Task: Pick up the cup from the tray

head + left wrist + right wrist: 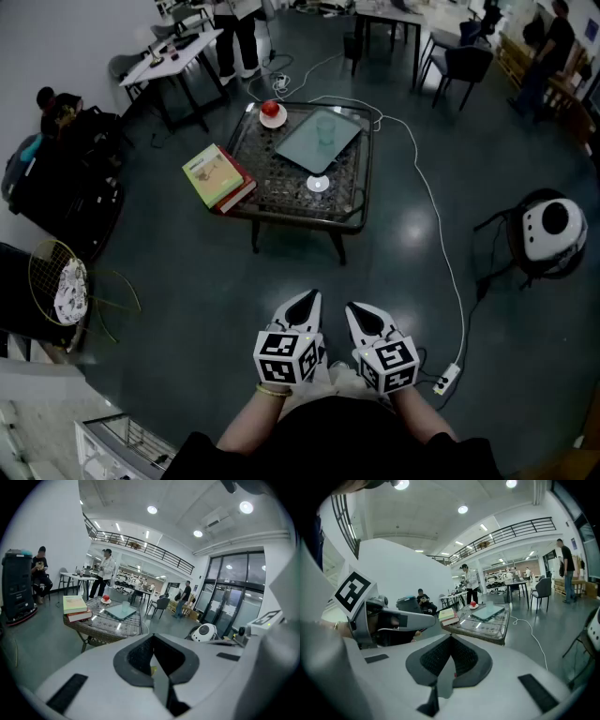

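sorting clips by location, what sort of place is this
Probably an open-plan lab or workshop hall rather than a home. Work tables line the edges, a railed mezzanine runs under ceiling spotlights, and tall glass doors fill one side. A low glass-topped table stands in the open middle.

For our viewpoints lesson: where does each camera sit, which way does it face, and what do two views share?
Head view: on the person's head, looking steeply down at table, left gripper, right gripper, forearms.
Left gripper view: on the left gripper, facing the table along its shut jaws.
Right gripper view: on the right gripper, same heading; left gripper alongside.
All share the tray and cup.
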